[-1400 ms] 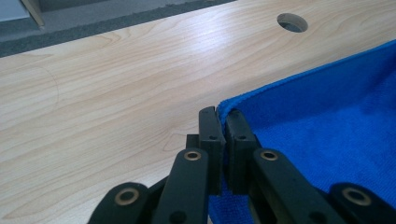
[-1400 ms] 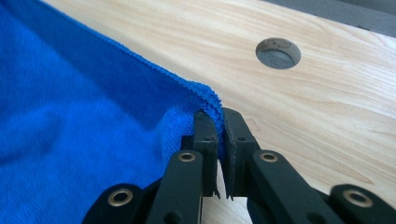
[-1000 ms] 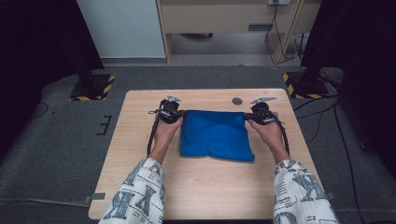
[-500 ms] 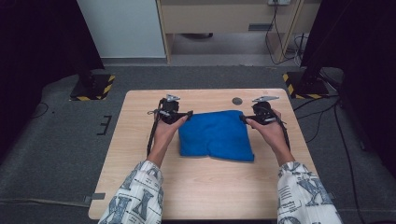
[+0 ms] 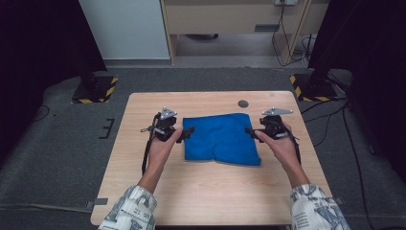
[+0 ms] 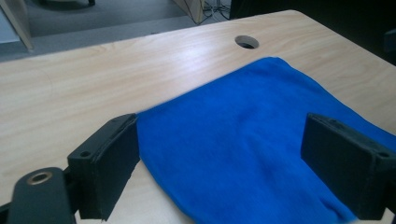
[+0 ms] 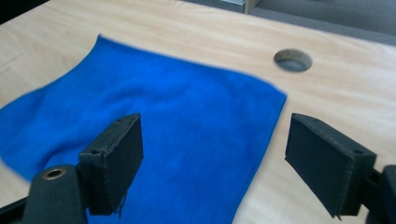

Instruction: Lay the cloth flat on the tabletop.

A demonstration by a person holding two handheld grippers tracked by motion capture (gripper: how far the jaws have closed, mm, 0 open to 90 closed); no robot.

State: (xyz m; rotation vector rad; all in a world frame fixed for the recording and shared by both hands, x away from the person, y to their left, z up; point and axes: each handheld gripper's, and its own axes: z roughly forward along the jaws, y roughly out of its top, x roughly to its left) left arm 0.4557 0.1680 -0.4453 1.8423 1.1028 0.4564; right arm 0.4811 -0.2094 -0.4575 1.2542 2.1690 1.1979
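Note:
A blue cloth (image 5: 220, 138) lies flat on the wooden table (image 5: 143, 191). My left gripper (image 5: 186, 133) sits at the cloth's left edge, pointing inward. Its jaws have just been opening and stand wide apart. In the left gripper view the cloth (image 6: 252, 154) lies on the table under the open gripper (image 6: 222, 140), and no pad presses it. My right gripper (image 5: 250, 130) faces it from the cloth's right edge. Its jaws have also just been opening, and the gripper (image 7: 212, 140) hangs open over the cloth's corner (image 7: 163, 107).
A round cable hole (image 5: 243, 103) is in the table just beyond the cloth. Bare wood surrounds the cloth, with the widest stretch toward the near edge. Dark stands with striped bases (image 5: 95, 91) flank the table on the floor.
Both grippers opened and let go of the cloth's far corners, then drew back a little toward the person. The cloth stayed flat in place.

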